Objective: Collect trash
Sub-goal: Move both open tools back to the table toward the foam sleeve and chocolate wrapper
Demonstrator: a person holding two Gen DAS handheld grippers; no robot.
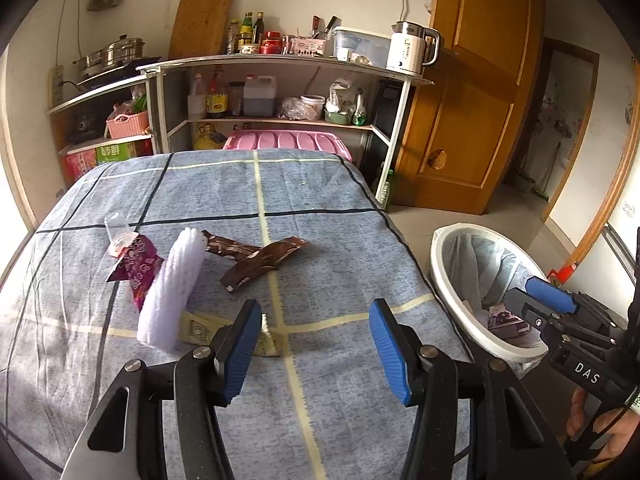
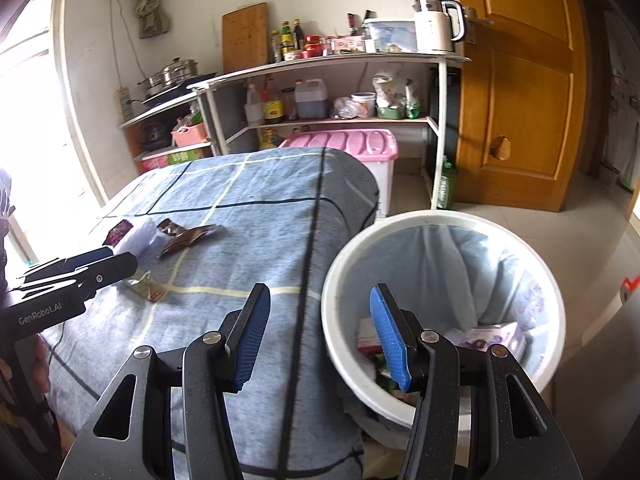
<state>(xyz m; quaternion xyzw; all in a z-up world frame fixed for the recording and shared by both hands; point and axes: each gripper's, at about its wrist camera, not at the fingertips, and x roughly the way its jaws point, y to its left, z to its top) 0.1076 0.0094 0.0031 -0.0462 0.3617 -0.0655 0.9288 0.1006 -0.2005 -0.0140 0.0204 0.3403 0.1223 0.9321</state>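
Both my tongs are empty right now. My left gripper [image 1: 316, 344] hangs over the near part of the table with its jaws apart and nothing between them, just the blue-grey checked tablecloth [image 1: 340, 240] underneath. My right gripper [image 2: 318, 336] is the same, jaws spread and holding nothing, sitting over the gap between the table edge and the white trash bin [image 2: 348, 312].

Just past the left pads there's a flat greenish wrapper [image 1: 196, 328] lying on the cloth, half hidden by the left finger. Touching it on the left is a white foam net sleeve [image 1: 172, 280], and a purple snack packet [image 1: 140, 268] is tucked against that. A bit further in, two brown wrappers [image 1: 256, 260] lie crossed over each other near the middle of the table. Beyond the purple packet sits a small clear plastic cup [image 1: 116, 228].

The bin stands on the floor just beside the table's right edge, lined with a bag, with a few bits of packaging [image 2: 496, 336] already at the bottom.

Behind the table there's a shelf unit [image 1: 280, 64] with bottles and a white kettle [image 1: 412, 46].
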